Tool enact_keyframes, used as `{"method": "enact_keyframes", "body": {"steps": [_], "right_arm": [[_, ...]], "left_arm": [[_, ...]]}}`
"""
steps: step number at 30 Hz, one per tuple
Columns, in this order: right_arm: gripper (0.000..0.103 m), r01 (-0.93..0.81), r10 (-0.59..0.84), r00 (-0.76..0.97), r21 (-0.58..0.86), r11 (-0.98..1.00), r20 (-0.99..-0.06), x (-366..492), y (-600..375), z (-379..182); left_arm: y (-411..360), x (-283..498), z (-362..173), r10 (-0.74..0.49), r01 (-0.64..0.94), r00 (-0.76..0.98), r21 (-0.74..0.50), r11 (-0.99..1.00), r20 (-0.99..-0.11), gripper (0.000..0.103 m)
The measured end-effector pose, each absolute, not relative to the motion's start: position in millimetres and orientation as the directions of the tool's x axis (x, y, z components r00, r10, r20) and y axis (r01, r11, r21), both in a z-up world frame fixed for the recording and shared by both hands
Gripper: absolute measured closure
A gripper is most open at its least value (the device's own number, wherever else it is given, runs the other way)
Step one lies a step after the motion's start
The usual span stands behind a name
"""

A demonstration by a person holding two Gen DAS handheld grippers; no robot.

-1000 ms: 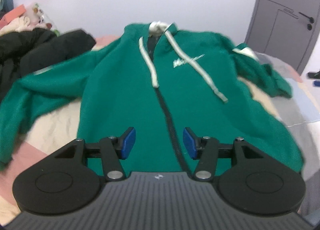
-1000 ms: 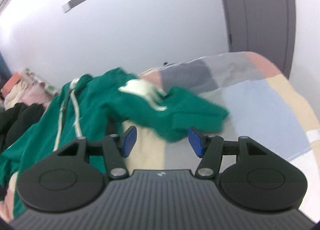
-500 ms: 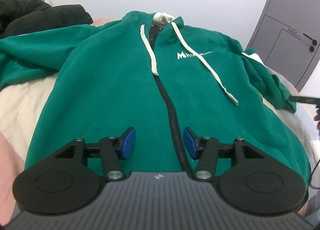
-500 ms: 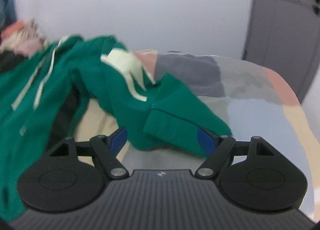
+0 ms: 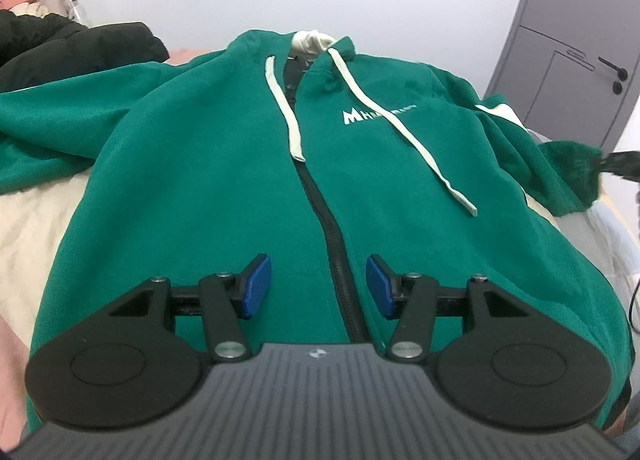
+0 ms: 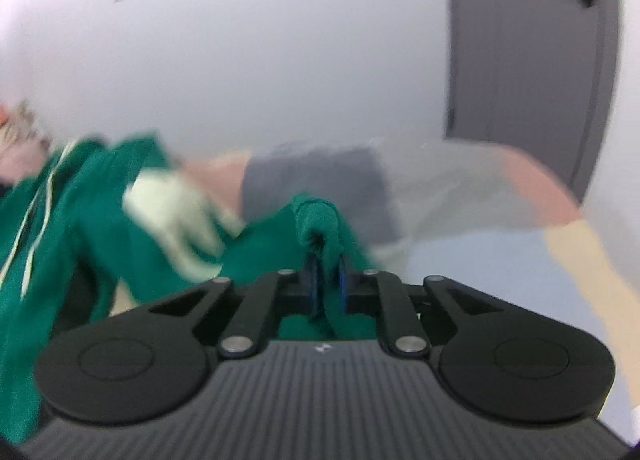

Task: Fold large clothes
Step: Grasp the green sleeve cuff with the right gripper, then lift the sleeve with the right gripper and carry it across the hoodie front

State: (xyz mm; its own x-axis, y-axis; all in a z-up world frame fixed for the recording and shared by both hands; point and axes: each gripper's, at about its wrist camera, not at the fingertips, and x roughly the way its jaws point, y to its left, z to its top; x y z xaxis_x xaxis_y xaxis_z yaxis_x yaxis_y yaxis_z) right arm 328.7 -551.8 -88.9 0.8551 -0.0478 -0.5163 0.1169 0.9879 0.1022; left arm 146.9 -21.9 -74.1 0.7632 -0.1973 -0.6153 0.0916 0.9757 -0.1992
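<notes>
Closing on the green sleeve cuff (image 6: 320, 220), the right tongs (image 6: 326, 292) have their blue pads nearly together with a fold of fleece pinched between them, a grip that looks meant to carry the sleeve across the body for the first fold. The left tongs (image 5: 318, 286) hover about half open over the lower front, straddling the black zipper (image 5: 332, 244) and holding nothing, probably ready to pin the cloth while the sleeve travels. Beyond them the green zip hoodie (image 5: 200, 164) lies face up and spread on the bed (image 5: 36, 220), white drawcords (image 5: 286, 108) trailing down the chest, black clothing (image 5: 88, 48) heaped behind its far sleeve. Half a second earlier the right tongs stood wide around the cuff without touching it; the left tongs' gap looks unchanged, though they now sit a little lower over the hem.
</notes>
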Motion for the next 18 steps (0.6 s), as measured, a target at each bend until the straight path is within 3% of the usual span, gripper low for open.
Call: {"method": "enact_keyframes", "body": {"steps": [9, 15, 18], "right_arm": [[0.093, 0.39, -0.27, 0.862, 0.221, 0.894, -0.429, 318, -673, -23], [0.092, 0.519, -0.297, 0.778, 0.3, 0.8, -0.554, 321, -735, -58], [0.091, 0.494, -0.306, 0.728, 0.159, 0.855, -0.614, 334, -727, -89]], "left_arm": [[-10, 158, -66, -0.148, 0.011, 0.778, -0.222, 0.975, -0.611, 0.044], [-14, 164, -72, -0.137, -0.002, 0.76, -0.213, 0.977, -0.635, 0.044], [-18, 171, -76, -0.127, -0.006, 0.747, -0.197, 0.98, -0.653, 0.044]]}}
